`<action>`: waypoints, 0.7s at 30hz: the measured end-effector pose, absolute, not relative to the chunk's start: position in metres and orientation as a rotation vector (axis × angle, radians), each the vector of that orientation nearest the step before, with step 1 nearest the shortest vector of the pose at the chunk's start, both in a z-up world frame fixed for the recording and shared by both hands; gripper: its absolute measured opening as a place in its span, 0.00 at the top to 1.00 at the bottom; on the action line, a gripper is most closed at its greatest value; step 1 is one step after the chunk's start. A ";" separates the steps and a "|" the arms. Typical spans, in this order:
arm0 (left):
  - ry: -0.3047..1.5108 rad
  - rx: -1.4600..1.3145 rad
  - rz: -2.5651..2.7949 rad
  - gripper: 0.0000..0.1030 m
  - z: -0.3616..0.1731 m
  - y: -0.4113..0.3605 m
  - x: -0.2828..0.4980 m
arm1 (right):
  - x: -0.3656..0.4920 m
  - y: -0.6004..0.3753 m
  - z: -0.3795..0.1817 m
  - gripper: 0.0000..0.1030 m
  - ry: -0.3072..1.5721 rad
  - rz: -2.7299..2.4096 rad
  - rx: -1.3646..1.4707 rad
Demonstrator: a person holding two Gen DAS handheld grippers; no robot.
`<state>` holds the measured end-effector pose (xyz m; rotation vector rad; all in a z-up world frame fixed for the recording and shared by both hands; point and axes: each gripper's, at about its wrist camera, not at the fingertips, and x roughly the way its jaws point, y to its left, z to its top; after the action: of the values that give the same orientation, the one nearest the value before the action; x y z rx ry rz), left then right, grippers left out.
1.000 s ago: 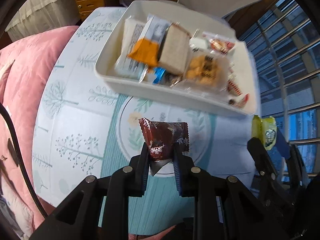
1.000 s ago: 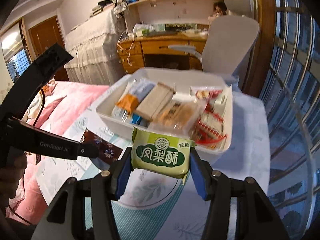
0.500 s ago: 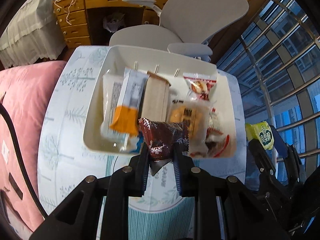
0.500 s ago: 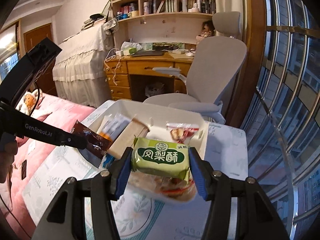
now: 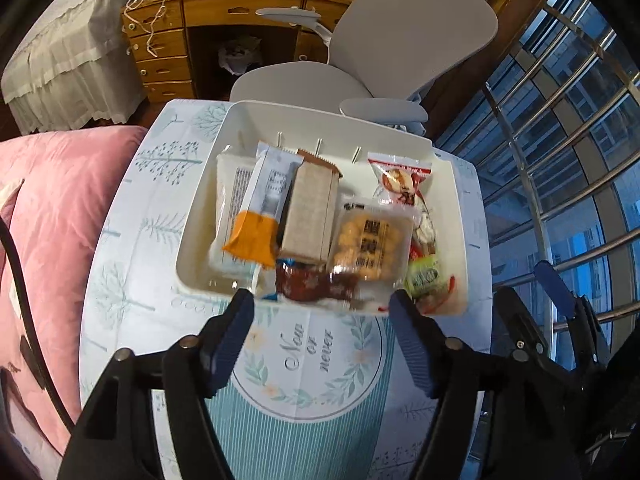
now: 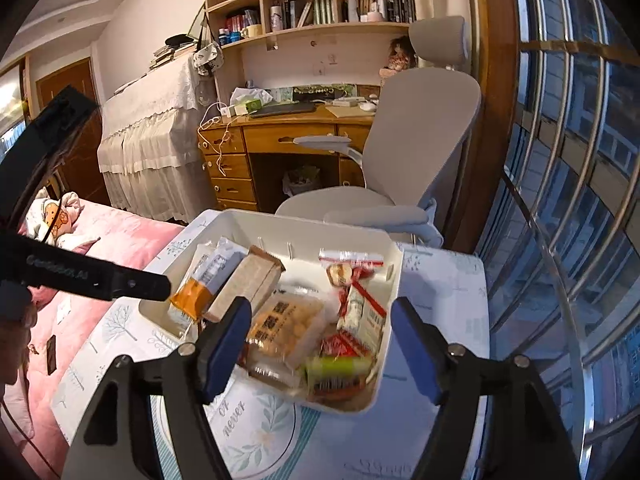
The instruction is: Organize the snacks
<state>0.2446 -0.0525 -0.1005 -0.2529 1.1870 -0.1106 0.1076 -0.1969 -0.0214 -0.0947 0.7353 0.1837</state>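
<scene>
A white bin [image 5: 448, 200] full of snacks stands on the small table; it also shows in the right wrist view [image 6: 394, 280]. My left gripper [image 5: 322, 320] is open and empty just in front of the bin. A dark red packet [image 5: 316, 284] lies blurred at the bin's near edge. My right gripper [image 6: 320, 332] is open and empty over the bin's near side. A green and yellow packet [image 6: 338, 368] lies blurred in the near right corner, and shows in the left wrist view [image 5: 424, 278] too.
The table wears a printed cloth with a round motif [image 5: 308, 360]. A grey office chair [image 6: 404, 168] and a wooden desk [image 6: 288, 136] stand behind it. A pink bed [image 5: 44, 216] is on the left, barred windows [image 6: 568, 200] on the right.
Both grippers have opened. The dark red packet left my left gripper and the green packet left my right gripper; both have dropped into the bin.
</scene>
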 end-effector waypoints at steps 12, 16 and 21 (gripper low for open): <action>1.219 -0.301 -0.180 0.29 -0.129 -0.037 0.163 | 0.028 -0.215 -0.058 0.24 0.954 0.075 0.023; 1.265 -0.277 -0.217 0.29 -0.143 -0.027 0.133 | -0.007 -0.208 -0.068 0.24 1.020 0.013 0.070; 1.300 -0.234 -0.231 0.29 -0.140 -0.002 0.088 | -0.053 -0.186 -0.068 0.23 1.102 -0.044 0.123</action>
<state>0.0884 -0.0024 -0.1402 -0.2343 1.2998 -0.2312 -0.0525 -0.1860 -0.0679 0.1233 1.1019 -0.0436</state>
